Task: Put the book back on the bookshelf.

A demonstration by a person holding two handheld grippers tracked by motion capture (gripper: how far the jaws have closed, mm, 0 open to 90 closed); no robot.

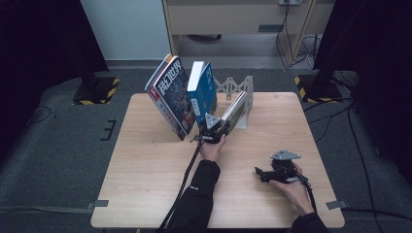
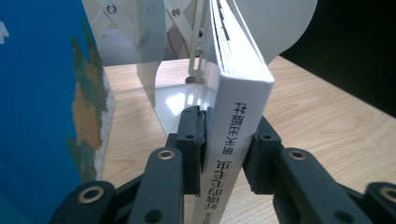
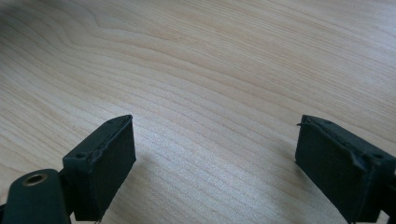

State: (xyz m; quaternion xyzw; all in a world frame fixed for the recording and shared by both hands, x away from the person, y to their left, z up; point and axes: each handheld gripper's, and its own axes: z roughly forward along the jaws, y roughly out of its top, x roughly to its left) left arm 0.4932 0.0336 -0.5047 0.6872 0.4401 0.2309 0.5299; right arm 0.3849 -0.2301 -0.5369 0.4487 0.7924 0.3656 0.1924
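The left gripper [image 2: 224, 154] has its jaws closed on the spine of a white book [image 2: 238, 116], pads pressed to both covers low on the book. That book leans against the white metal bookend rack [image 1: 243, 90] near the far edge of the table [image 1: 145, 194], a little right of its middle. Just to its left stands a blue book [image 1: 203, 92], and left of that a magazine [image 1: 170, 94] tilts well over, both toward the far-left part of the tabletop.

The right gripper [image 1: 266, 174] rests low over the near-right part of the table with its jaws spread wide and nothing between them — bare wood shows in its own view.

The step in hand looks like seating or pulling the white book at the rack. To do it well, keep the grip square on the spine so the covers do not splay; the pages already fan open at the top. Move the book along its own plane rather than twisting it, since the blue book stands close on one side and a sideways nudge could tip it — and the leaning magazine with it. The free gripper could steady the neighbours.
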